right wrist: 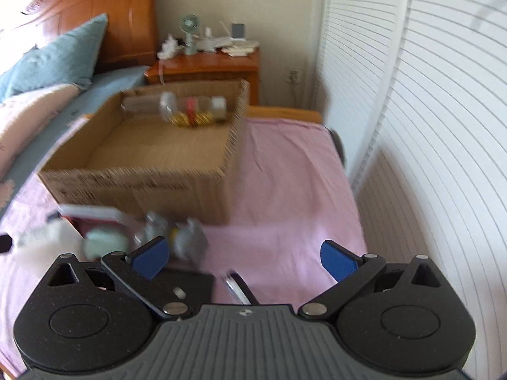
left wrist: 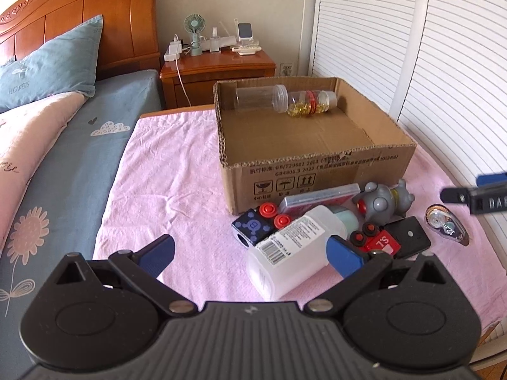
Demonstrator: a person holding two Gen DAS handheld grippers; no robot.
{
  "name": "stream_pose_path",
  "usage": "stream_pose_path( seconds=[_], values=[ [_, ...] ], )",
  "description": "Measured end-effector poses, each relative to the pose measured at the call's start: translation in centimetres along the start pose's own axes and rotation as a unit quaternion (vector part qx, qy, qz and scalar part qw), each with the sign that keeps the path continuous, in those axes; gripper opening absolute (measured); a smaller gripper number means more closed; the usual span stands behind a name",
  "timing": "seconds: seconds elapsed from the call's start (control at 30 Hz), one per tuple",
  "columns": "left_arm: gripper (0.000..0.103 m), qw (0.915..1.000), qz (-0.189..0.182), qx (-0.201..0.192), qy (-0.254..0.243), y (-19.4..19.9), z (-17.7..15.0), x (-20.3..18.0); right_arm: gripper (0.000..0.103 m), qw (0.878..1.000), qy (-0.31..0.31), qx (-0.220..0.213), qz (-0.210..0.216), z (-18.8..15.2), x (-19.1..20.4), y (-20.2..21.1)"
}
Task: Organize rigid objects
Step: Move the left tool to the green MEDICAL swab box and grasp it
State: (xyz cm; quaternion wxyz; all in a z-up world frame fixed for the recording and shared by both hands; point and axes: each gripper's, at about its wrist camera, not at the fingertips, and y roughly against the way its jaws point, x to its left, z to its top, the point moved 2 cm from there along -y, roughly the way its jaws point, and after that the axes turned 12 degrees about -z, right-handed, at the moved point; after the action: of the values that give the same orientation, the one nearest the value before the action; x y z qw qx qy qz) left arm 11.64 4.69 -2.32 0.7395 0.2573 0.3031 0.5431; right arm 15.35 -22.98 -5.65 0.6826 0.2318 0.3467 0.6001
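Pink cloth [left wrist: 177,171] spread over a counter beside a bed [left wrist: 73,145] with blue sheet and pillow [left wrist: 50,63], wooden headboard [left wrist: 85,9] behind. At 12 o'clock, a wooden nightstand [left wrist: 218,69] carrying a small fan [left wrist: 194,31] and chargers. White louvred doors [left wrist: 412,47] along the 3 o'clock side.

On the cloth, an open cardboard box [left wrist: 317,171], its near wall printed with handling symbols. Inside, against the far wall at 12 o'clock, a clear empty jar [left wrist: 259,96] lying on its side, touching a second jar [left wrist: 312,103] holding yellow capsules. Rest of the box floor bare.

Just in front of the box, at its 6 o'clock, a loose pile: white bottle [left wrist: 291,250] with barcode label, lying flat; blue die-like cube [left wrist: 252,228]; red buttons [left wrist: 268,209]; flat clear case [left wrist: 320,196]; grey toy [left wrist: 380,202]; red tag [left wrist: 381,243]; black remote [left wrist: 408,236]. Correction tape [left wrist: 446,223] apart at 3 o'clock of the pile.

Left hand-held gripper [left wrist: 252,255] spread wide, empty, right pad just beside the bottle's body. Right hand-held gripper [right wrist: 244,258] also wide and empty, above the remote [right wrist: 187,285] and tape [right wrist: 237,288]; that view blurred, box [right wrist: 142,186] at 11 o'clock.
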Motion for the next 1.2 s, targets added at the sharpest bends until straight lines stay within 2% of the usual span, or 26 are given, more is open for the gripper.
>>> stream_pose_path(
  seconds=[0.07,0.17,0.37,0.6,0.83,0.93,1.2],
  values=[
    [0.101,1.0,-0.001,0.003,0.005,-0.2,-0.3,-0.1,0.103,1.0,-0.004,0.007,-0.008,-0.8,-0.2,-0.2],
    [0.101,0.9999,-0.006,0.009,0.008,-0.5,-0.6,-0.3,0.103,0.999,-0.009,0.04,-0.018,-3.3,-1.1,-1.2],
    [0.101,0.9997,-0.009,0.017,0.011,-1.5,-0.4,-0.8,0.103,0.998,-0.028,0.054,-0.031,-4.6,-2.7,-2.2],
    [0.101,0.9999,0.007,0.011,0.009,-2.2,1.0,-0.7,0.103,0.997,-0.042,0.05,-0.034,-4.0,-4.0,-3.0],
    [0.101,0.9989,0.044,0.001,0.018,-3.8,2.7,0.6,0.103,0.997,-0.048,0.047,-0.03,-3.5,-4.7,-3.8],
    [0.101,0.9978,0.063,0.012,0.017,-5.1,3.0,1.2,0.103,0.998,-0.049,0.044,-0.017,-3.3,-4.5,-3.5],
    [0.101,0.9986,0.034,0.041,-0.004,-4.8,1.5,0.0,0.103,0.999,-0.045,0.029,-0.009,-3.1,-4.3,-2.4]
  ],
)
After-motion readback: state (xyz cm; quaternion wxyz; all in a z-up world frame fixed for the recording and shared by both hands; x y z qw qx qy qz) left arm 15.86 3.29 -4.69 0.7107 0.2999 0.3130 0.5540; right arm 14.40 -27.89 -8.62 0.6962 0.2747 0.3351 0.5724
